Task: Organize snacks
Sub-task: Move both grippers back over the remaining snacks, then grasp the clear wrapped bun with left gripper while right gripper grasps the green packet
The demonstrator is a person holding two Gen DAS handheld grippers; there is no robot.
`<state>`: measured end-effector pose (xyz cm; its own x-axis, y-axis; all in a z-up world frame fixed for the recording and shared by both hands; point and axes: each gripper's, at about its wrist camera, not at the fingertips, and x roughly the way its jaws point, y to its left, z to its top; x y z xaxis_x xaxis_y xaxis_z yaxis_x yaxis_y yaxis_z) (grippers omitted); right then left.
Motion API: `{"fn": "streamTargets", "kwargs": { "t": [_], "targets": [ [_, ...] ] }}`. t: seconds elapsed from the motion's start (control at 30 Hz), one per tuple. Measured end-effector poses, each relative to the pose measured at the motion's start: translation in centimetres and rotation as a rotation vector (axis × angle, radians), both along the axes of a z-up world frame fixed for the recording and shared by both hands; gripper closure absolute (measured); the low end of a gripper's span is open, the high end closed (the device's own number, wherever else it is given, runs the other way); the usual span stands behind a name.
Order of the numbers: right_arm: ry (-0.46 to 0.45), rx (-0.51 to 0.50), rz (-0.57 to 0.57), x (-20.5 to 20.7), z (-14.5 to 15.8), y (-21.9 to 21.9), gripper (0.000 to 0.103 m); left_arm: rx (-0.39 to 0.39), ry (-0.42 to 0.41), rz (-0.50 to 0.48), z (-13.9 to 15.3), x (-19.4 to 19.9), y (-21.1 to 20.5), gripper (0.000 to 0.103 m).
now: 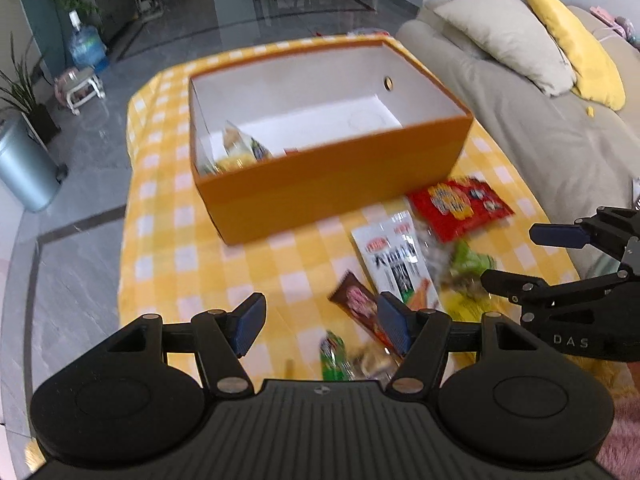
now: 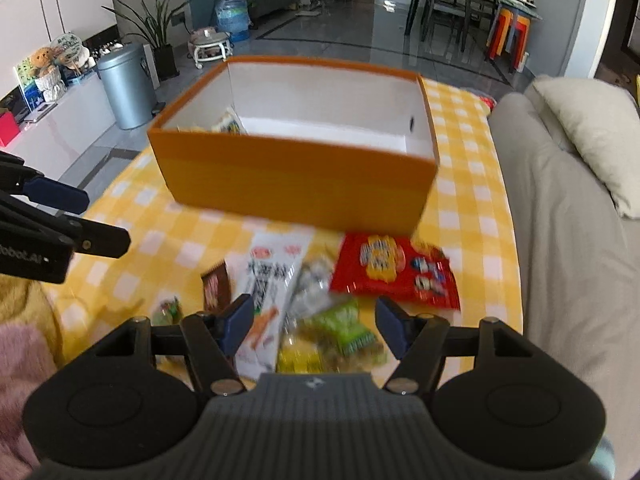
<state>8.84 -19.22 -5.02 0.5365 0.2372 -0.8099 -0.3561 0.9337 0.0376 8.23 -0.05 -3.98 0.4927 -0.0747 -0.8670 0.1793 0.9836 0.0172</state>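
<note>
Yellow checked tablecloth (image 2: 472, 208) lies bare beside the orange box (image 2: 296, 184); both tongs gape empty.

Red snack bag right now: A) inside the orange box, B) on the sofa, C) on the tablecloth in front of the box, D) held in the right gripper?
C: the red bag lies flat on the checked tablecloth, just in front of the orange box.
</note>
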Motion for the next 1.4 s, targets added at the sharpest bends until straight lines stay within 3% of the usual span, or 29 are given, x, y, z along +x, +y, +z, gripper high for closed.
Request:
{"fn": "streamTargets", "kwargs": {
  "t": [0.37, 0.7, 1.03, 1.23, 1.4],
  "targets": [
    [0.135, 0.055, -0.087, 0.0, -3.1, -2.3, 0.039, -0.036, 0.148, -0.068, -3.9, -0.7, -1.1, 0.028],
    [0.226, 0.119, -0.145, 0.9, -4.6, -3.7, 0.040, -0.030, 0.206, -0.147, -6.9, -0.5, -2.7, 0.032],
    [0.178, 0.105, -0.114, 2.0, -4.9, -3.3, 0.040, 0.026, 0.205, -0.150, -8.5, -0.1, -3.6, 0.044],
    [0.104, 0.014, -0.061, 2.8, -5.5, -2.2, 0.041, 0.039, 0.221, -0.168, -9.0, 0.3, -3.8, 0.034],
    [0.108, 0.013, -0.055, 3.5, -6.3, -2.1, 0.041, 0.099, 0.203, -0.247, -9.2, -0.2, -4.7, 0.032]
  ]
}}
